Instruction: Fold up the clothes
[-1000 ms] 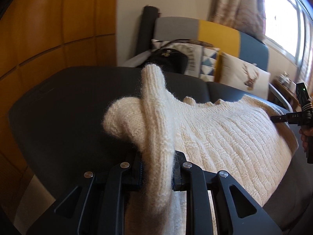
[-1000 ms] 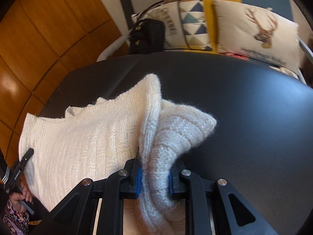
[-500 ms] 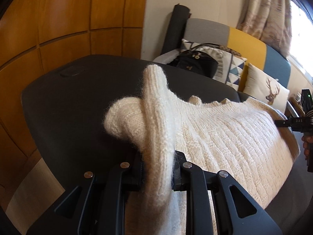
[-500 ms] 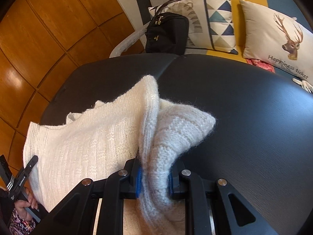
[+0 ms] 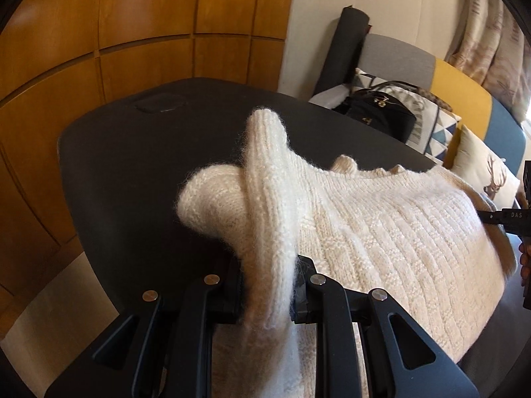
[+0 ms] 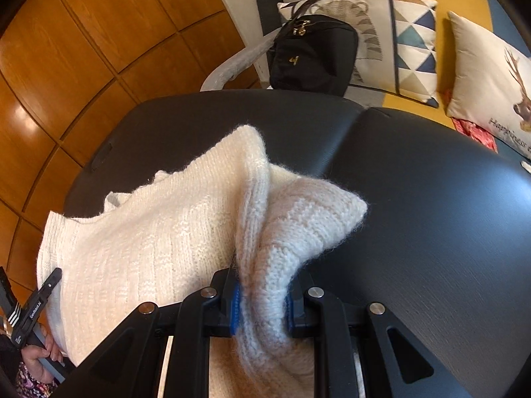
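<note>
Both corners of the cream sweater [image 5: 381, 232] clamped — left gripper [image 5: 270, 293] and right gripper [image 6: 262, 301] each shut on bunched knit — and carried further across the dark table [image 6: 431, 199] than a second ago, apparently mid-fold.

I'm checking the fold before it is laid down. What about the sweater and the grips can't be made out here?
- Sweater hem, both views: cut off by the bottom edge.
- Left gripper pads: buried in knit.
- Right gripper, left wrist view: cut off by the right edge.
</note>
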`<state>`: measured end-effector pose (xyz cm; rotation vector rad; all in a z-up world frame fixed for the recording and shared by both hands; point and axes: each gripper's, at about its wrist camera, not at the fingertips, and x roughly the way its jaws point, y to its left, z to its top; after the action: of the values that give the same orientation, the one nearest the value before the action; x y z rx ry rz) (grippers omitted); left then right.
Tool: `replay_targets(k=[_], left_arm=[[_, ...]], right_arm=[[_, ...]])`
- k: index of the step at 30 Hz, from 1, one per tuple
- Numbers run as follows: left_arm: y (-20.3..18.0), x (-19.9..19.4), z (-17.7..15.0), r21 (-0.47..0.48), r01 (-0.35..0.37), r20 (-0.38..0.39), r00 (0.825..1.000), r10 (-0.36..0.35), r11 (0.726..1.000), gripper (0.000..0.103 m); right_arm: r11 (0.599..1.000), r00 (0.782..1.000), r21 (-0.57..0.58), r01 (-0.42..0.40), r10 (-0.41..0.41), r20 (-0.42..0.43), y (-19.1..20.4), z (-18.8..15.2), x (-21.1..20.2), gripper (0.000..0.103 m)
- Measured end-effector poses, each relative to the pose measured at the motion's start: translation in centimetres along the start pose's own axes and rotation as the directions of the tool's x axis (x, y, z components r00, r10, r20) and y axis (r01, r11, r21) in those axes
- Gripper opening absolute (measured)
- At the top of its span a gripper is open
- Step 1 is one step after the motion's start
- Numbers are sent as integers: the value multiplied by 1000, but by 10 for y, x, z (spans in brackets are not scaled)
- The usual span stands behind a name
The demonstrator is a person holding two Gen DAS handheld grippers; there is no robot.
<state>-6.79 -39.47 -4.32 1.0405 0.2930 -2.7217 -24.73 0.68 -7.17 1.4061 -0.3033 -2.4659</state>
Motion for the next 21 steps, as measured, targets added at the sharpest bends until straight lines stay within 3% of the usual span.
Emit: replay_targets(k=[17, 21], left_arm=[[24, 23, -4, -117, -76, -4, 997, 76, 990, 21], [23, 24, -6, -137, -89, -7, 996, 89, 986, 22]], right_arm=[[998, 999, -54, 38, -38, 14, 31, 47, 41, 19], [999, 999, -35, 34, -34, 13, 27, 54, 48, 27]])
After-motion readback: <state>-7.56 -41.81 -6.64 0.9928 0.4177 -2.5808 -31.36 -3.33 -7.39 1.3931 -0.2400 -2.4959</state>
